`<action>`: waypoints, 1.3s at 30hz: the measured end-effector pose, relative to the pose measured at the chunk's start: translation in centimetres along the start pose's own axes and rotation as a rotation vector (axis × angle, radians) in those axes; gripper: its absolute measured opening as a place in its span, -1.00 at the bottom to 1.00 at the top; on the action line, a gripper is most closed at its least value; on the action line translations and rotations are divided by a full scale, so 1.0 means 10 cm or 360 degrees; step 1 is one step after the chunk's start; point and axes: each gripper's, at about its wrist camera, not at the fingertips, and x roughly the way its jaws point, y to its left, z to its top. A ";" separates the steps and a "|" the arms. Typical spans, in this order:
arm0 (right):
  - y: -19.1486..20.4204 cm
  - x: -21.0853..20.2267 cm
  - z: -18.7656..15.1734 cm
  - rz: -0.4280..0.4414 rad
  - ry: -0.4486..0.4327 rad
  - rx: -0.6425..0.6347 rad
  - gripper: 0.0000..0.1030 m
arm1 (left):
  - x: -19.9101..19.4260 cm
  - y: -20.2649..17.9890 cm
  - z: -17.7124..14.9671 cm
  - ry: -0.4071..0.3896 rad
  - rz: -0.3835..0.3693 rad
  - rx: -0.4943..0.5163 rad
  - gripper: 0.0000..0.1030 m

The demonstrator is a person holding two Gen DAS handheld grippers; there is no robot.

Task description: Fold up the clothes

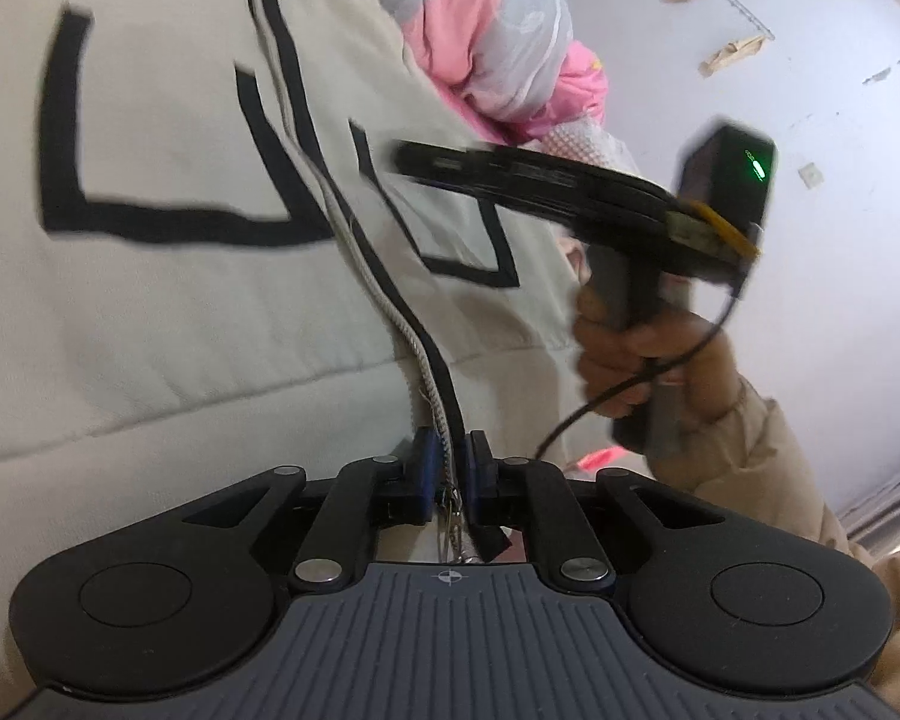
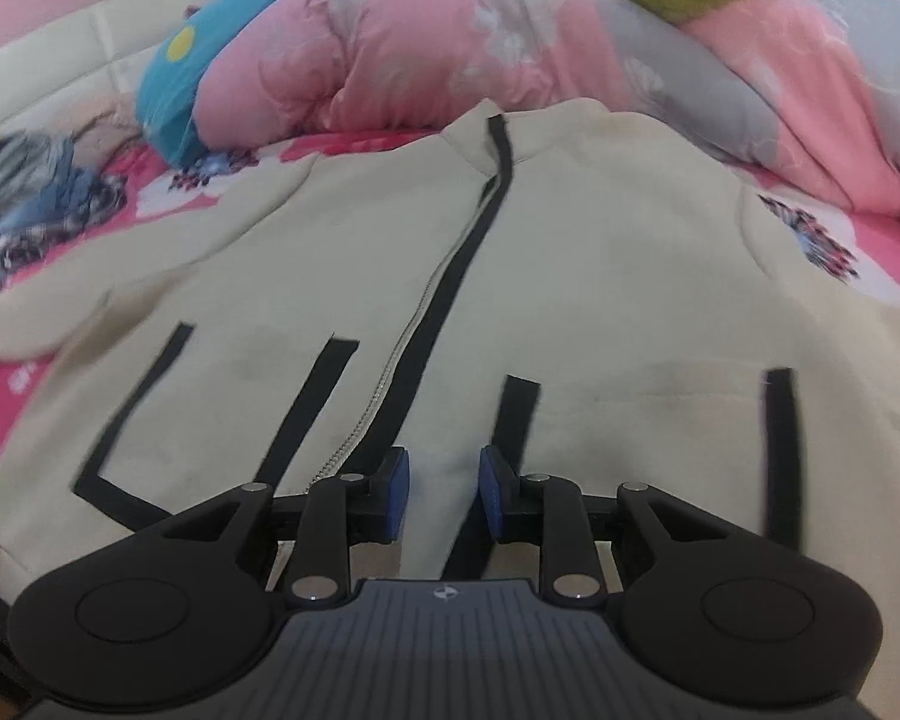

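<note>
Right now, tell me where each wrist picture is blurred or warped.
Left wrist view: the right gripper is motion-smeared, the jacket's black stripes soft; the left gripper is sharp. Right wrist view: the jacket and quilt are blurred. Fisheye bending darkens both views' corners.

Soft, even indoor light, no hard shadows — fisheye bending at the edges, motion blur smearing both views.
</note>
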 end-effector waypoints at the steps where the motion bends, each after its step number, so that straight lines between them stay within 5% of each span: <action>1: -0.09 -0.12 0.01 -0.0001 -0.0042 0.0057 -0.40 | -0.06 -0.01 0.00 -0.0017 0.0006 0.0015 -0.83; 6: -0.88 -0.85 -0.02 -0.0010 -0.0282 0.0474 -0.18 | -0.16 -0.16 0.16 -0.0102 -0.0017 0.0101 -0.81; 11: -1.84 -1.26 -0.12 -0.0085 -0.0391 0.1012 -0.14 | 0.33 -0.28 0.40 -0.0100 0.0013 0.0189 -0.81; 15: -2.39 -1.18 -0.22 -0.0025 -0.0351 0.1453 0.28 | 0.71 -0.19 0.46 -0.0091 0.0135 0.0212 -0.81; 20: -2.78 -0.91 -0.55 -0.0023 -0.0258 0.1931 0.29 | 0.71 0.07 0.37 -0.0100 0.0092 0.0093 -0.78; 24: -3.00 -0.61 -0.69 0.0043 -0.0442 0.2107 0.30 | 0.72 0.11 0.34 -0.0102 0.0080 0.0076 -0.82; 26: -3.16 -0.44 -0.68 0.0125 -0.0569 0.2155 0.24 | 0.73 0.11 0.32 -0.0106 0.0117 0.0086 -0.89; 28: -3.31 -0.27 -0.63 0.0201 -0.0605 0.2257 -0.43 | 0.74 0.11 0.31 -0.0111 0.0136 0.0090 -0.91; 30: -3.37 -0.27 -0.47 0.0235 -0.0648 0.2225 -0.83 | 0.73 0.11 0.30 -0.0120 0.0136 0.0094 -0.91; 35: -3.21 -0.82 0.00 0.0173 -0.1088 0.1753 -0.86 | 0.73 0.13 0.28 -0.0131 0.0135 0.0105 -0.91; 39: -3.27 -0.80 0.00 -0.0031 -0.1042 0.1643 -0.86 | 0.75 0.11 0.30 -0.0134 0.0139 0.0109 -0.91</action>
